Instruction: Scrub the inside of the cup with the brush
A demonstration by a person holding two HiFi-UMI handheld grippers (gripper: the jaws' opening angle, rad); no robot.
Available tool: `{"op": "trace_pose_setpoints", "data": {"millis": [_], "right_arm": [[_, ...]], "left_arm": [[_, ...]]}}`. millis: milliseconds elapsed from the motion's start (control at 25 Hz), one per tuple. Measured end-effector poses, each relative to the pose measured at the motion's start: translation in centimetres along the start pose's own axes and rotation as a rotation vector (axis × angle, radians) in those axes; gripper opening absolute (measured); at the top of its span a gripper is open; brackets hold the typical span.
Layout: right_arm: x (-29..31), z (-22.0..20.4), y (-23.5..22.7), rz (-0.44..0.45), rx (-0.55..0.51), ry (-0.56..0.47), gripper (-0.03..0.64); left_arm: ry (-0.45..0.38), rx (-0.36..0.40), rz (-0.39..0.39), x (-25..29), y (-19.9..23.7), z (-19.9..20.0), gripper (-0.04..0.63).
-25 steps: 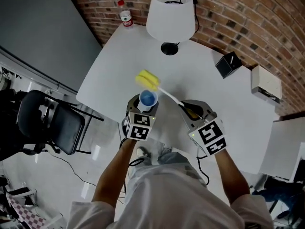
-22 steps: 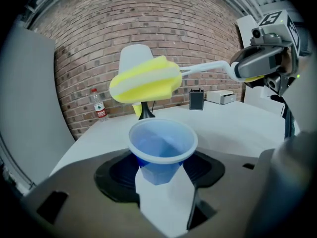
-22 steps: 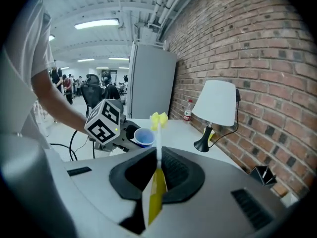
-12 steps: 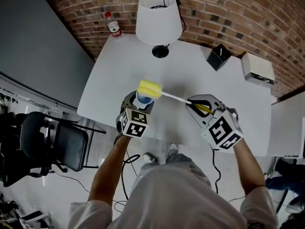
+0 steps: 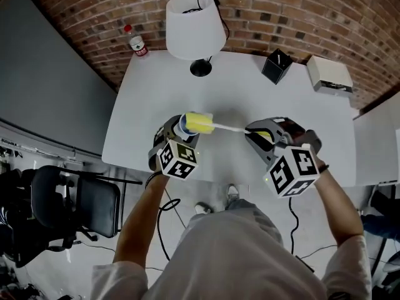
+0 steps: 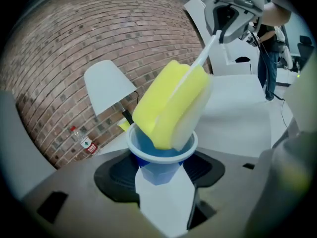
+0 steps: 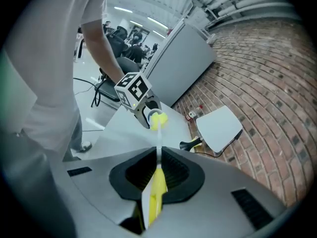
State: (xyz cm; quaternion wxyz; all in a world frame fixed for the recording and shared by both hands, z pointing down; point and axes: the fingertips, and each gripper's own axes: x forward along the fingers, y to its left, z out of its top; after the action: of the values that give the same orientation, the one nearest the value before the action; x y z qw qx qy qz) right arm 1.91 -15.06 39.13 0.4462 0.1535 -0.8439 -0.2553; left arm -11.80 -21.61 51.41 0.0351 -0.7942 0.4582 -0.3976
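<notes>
My left gripper (image 5: 174, 131) is shut on a small blue cup (image 6: 159, 157) with a white rim, held tilted over the white table (image 5: 144, 86). In the head view the cup (image 5: 182, 125) opens toward the right. The brush has a yellow sponge head (image 6: 171, 103) on a white stem, and the tip of the head sits inside the cup mouth. My right gripper (image 5: 264, 136) is shut on the brush's yellow handle (image 7: 156, 191); the stem (image 5: 226, 128) runs left to the sponge head (image 5: 200, 122). From the right gripper view the sponge head (image 7: 158, 120) shows against the left gripper (image 7: 136, 97).
A white table lamp (image 5: 190, 20) stands at the table's back, with a water bottle (image 5: 135, 43) to its left. A black box (image 5: 275, 65) and a white box (image 5: 329, 74) sit at the back right. A black chair (image 5: 81, 202) stands on the floor at the left.
Both grippers have moved up and apart slightly in view. The sponge head has come from above the cup's left side down into the cup mouth, with the stem now nearly level.
</notes>
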Motion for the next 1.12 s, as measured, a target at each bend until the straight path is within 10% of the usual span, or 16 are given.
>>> {"op": "trace_pose_setpoints", "data": {"millis": [640, 1120], "right_arm": [[1.1, 1.9, 0.2, -0.022, -0.361, 0.143, 0.028], [1.8, 2.2, 0.4, 0.038, -0.210, 0.155, 0.028]], "left_arm": [[0.028, 0.222, -0.030, -0.2, -0.4, 0.2, 0.287], [-0.001, 0.285, 0.015, -0.7, -0.5, 1.6, 0.287]]}}
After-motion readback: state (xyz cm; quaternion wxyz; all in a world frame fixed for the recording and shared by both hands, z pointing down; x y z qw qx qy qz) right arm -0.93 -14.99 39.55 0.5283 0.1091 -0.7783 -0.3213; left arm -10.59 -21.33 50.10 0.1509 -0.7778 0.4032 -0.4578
